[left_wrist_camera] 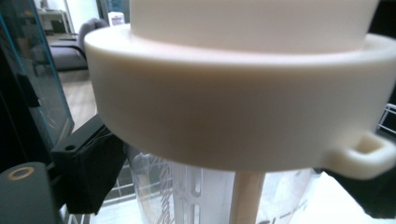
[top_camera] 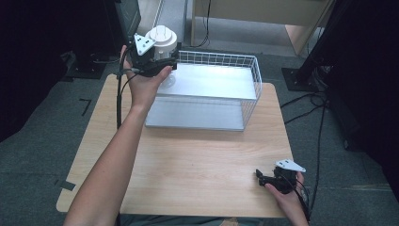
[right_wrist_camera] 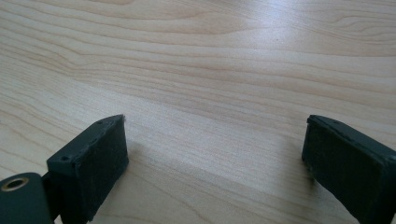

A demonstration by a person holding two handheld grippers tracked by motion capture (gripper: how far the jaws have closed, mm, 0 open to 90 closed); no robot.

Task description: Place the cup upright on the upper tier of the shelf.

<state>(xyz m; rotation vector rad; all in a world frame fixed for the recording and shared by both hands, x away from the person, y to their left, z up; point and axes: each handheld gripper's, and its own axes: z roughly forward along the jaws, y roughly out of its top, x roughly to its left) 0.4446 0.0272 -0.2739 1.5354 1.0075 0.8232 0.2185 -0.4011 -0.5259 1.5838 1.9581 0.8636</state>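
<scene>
White-lidded jar (top_camera: pixel 161 40), seemingly clamped by the left gripper (top_camera: pixel 157 61), hangs at the basket's (top_camera: pixel 256 75) ten o'clock, needing lowering; right gripper (top_camera: pixel 269 180) gapes empty.

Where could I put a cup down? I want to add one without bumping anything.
The wooden table is bare from the wire basket forward to the near edge, between the left forearm and the right gripper. The basket's far left corner is crowded by the left gripper and its white container.
</scene>
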